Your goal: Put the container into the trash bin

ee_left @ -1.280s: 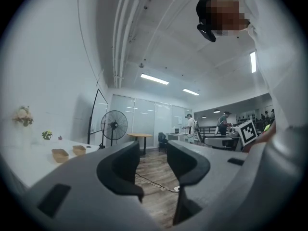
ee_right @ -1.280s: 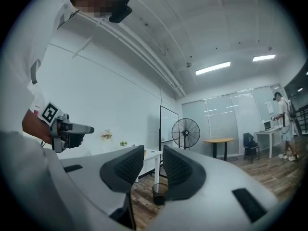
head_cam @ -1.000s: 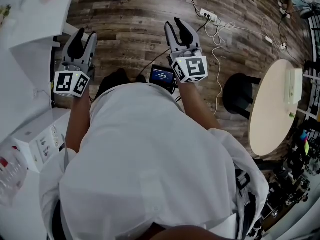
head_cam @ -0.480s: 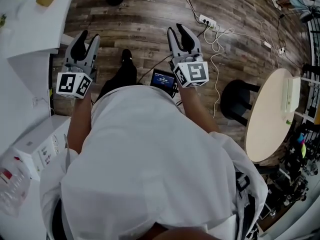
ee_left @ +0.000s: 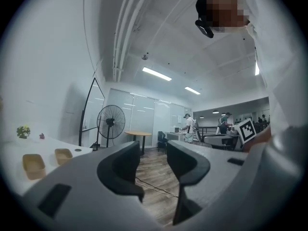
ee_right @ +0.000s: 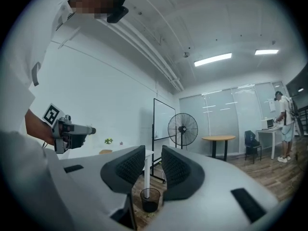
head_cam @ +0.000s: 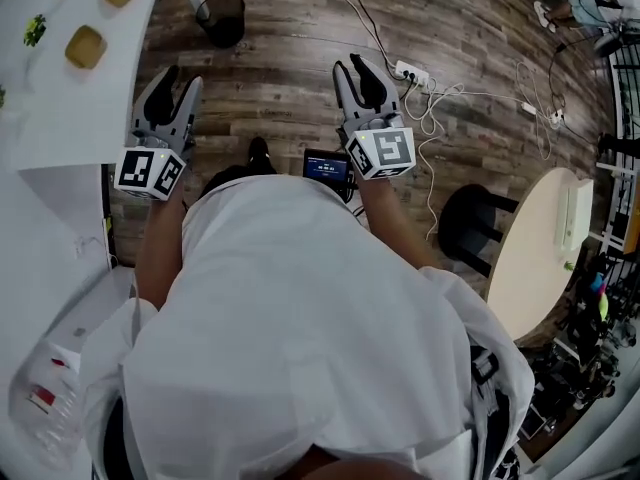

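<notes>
Approach step, judging by 2 empty grippers: left (head_cam: 175, 76) and right (head_cam: 352, 65), jaws slightly apart. Next: grab container (head_cam: 85, 46) at 10 o'clock; bin (head_cam: 222, 18) at 11.

A black stool (head_cam: 468, 216) stands just beside a round table (head_cam: 530, 258).

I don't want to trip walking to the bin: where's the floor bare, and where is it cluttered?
Bare floor runs right of the trash bin, bordered left by the white table. Farther right, power strip and cables crowd it near the stool.
</notes>
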{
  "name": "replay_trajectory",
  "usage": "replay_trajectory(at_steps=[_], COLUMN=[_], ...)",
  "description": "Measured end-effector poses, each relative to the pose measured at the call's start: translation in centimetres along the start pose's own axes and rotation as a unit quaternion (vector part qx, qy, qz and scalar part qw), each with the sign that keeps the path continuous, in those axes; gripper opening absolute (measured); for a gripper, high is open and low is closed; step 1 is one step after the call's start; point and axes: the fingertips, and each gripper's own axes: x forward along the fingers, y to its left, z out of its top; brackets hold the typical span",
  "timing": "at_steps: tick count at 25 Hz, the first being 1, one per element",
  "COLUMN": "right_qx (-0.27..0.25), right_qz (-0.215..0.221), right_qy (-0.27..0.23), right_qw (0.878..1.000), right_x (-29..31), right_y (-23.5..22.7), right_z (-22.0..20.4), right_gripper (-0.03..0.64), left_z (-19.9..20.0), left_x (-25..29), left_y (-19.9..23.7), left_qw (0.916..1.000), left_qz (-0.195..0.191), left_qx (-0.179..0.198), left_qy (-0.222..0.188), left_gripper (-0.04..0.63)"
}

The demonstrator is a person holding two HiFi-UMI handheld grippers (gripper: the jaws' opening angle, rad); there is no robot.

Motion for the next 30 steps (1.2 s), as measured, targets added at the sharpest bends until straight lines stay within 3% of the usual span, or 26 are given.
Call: replay_trajectory(at_steps=[6, 13, 20, 30], right_qx=[-0.006, -0.015, -0.012, 0.003], right_qz=[0.000, 0.002, 0.016, 0.096], right_qy=[0.007, 0.017, 0.021, 0.021], right_qw=[1.000, 1.000, 1.000, 0.995], right_x=[8.5, 16.0, 21.3, 33.7], right_y=[-3.2, -4.7, -8.0, -16.1], right_z=[0.2, -0.2, -1.4, -2.7], right_gripper=[0.124, 0.124, 0.121, 0.115], left_z=[0.8, 0.1, -1.9, -2.8], left_x=[6.6, 10.3, 15.5, 26.7], left_y=[6.2, 13.3, 15.7, 20.7], left_qw=[0.9999, 0.9997, 0.9993, 0.9956], left_qz=[-0.006, 0.010, 0.016, 0.078], left_qx=[-0.003, -0.021, -0.034, -0.043], left_qy=[-0.008, -0.007, 0.006, 0.027], left_gripper=[0.179, 0.179, 0.179, 0.179])
